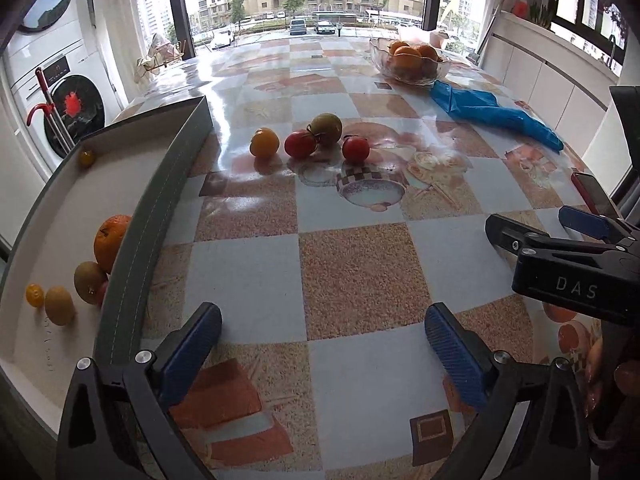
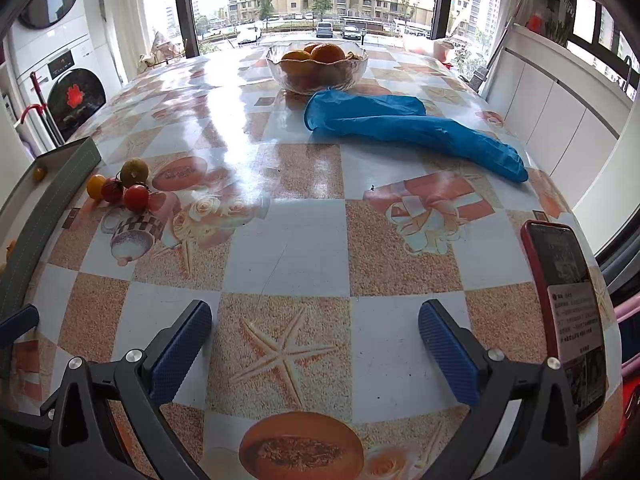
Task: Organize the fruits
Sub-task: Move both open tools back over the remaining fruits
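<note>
Fruits (image 1: 308, 138), four in a loose cluster, are lying on the checked worktop (image 1: 360, 280) just beside the grey tray (image 1: 160, 208) holding others, while the left gripper (image 1: 322, 344) and right gripper (image 2: 316, 340) are hovering with jaws spread wide, gripping nothing.

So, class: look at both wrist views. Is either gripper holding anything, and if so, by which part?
Nothing is held. The left gripper and the right gripper both stand open over the tablecloth, with nothing between their fingers.
</note>
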A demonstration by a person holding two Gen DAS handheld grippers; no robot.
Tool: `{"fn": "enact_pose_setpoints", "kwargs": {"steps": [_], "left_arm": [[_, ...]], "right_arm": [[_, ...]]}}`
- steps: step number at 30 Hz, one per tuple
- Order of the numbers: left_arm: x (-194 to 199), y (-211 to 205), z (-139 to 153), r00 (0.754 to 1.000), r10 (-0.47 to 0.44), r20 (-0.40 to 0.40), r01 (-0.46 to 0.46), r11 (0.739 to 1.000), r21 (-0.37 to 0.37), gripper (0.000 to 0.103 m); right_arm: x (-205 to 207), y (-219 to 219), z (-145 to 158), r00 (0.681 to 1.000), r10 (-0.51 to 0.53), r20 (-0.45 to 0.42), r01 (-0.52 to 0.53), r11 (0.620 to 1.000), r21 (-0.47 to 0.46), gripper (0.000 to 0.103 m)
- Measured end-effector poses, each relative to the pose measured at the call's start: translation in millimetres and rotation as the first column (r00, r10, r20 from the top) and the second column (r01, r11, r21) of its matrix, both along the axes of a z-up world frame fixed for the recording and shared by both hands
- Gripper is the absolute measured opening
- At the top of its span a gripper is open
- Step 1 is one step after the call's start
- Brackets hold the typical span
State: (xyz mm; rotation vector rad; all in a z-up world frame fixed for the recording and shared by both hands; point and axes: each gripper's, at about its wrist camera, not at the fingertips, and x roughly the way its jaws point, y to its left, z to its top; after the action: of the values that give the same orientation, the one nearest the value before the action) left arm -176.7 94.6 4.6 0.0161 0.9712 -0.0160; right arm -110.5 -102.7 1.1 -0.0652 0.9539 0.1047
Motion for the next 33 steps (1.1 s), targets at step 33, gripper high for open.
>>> {"fn": "enact_pose_setpoints", "kwargs": {"steps": [33], "left_arm": [[74.6, 23.5, -0.2, 0.997, 0.05, -0.053, -0.051, 0.999, -0.007, 0.102]], "right_arm": [[-0.5, -0.6, -0.4, 1.0, 0.001, 0.001, -0.001, 1.0, 0.0, 0.103]]}}
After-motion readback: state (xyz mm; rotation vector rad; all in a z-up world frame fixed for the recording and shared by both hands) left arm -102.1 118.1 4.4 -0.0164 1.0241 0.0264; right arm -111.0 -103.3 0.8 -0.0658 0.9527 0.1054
